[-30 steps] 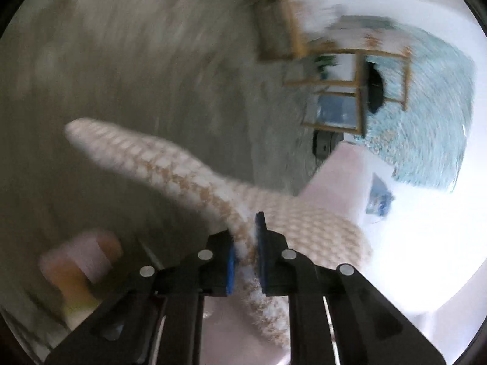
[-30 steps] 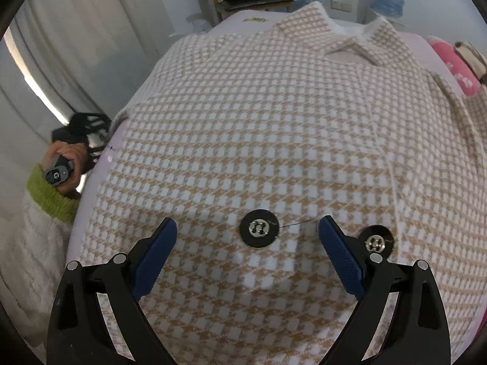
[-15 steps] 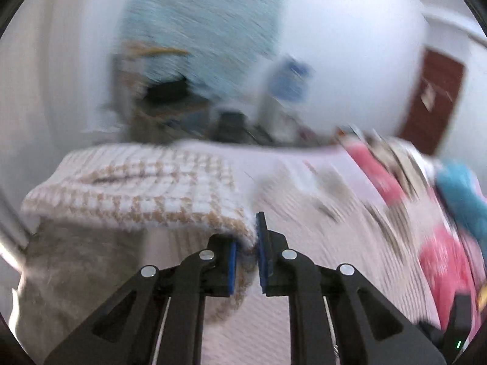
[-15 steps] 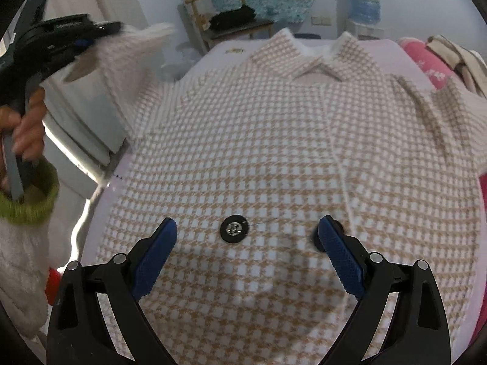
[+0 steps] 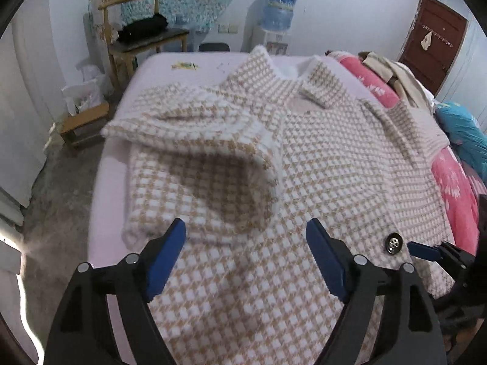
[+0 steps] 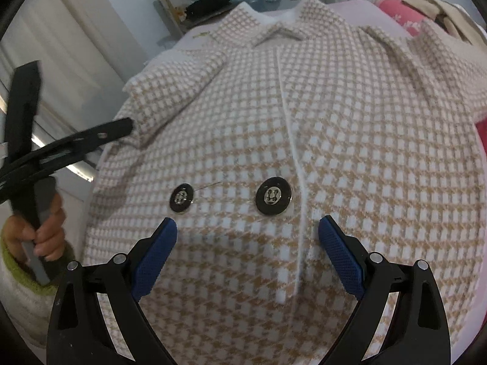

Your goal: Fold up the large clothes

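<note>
White walls stood behind the pale pink bed (image 5: 115, 158), and a wooden chair (image 5: 134, 27) stood by its far corner. On the bed lay the big tan-and-white checked coat (image 5: 334, 164), spread flat, collar toward the chair. One sleeve (image 5: 197, 127) was folded over the coat's front. The left gripper (image 5: 245, 252) hung above the coat, its jaws opening with nothing between them. The right gripper (image 6: 246, 249) was wide apart, just below two round black buttons (image 6: 273, 195).
</note>
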### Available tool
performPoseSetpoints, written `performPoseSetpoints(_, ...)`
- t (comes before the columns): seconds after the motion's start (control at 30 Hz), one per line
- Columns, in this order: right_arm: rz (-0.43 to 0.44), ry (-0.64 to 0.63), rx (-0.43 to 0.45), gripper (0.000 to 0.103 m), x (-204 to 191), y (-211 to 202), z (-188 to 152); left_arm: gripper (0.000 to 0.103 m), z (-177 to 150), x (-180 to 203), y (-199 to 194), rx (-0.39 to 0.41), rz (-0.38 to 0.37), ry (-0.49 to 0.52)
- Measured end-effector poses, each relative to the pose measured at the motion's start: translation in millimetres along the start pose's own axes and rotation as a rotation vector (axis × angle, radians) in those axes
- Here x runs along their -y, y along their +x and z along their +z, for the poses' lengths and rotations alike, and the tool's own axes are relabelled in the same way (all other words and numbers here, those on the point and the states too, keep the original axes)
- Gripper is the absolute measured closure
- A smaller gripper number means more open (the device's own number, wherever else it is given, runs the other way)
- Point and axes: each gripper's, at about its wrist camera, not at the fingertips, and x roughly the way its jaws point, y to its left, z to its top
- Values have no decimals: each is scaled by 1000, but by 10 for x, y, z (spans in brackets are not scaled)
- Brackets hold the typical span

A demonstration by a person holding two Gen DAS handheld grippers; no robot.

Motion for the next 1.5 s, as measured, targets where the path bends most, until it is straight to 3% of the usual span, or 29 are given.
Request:
performPoseSetpoints(0.37, -128, -113, -26, 8, -219, 231, -49, 22, -210, -84, -271, 69, 56, -20)
performPoseSetpoints(0.63, -114, -132, -19, 8, -200, 197, -108, 22, -279, -447, -448, 138, 7, -140)
performPoseSetpoints(0.83, -90, -131, -65, 8, -163, 70, -98, 24, -327, -657, -398, 142, 47, -187)
performPoseSetpoints(0.93, -22, -117, -10, 8, -202, -204, 117, 34, -290, -722, -268, 118, 103, -208)
performPoseSetpoints(1.03, 28, -208, 94, 8, -448, -502, 510, 42, -190, -805, -135, 115, 137, -239)
performPoseSetpoints(1.13, 103, -297, 133, 8, -775, -558, 919, 50, -68, -869, 64, 83, 186, -243)
performPoseSetpoints(1.33, 190, -497, 89, 15, -1679, 15, 1565, 55, -40, -914, 277, 41, 197, -250)
performPoseSetpoints(1.5, 167, -603, -15, 17, -2256, 726, 1834, 55, -81, -942, 292, 32, 179, -271)
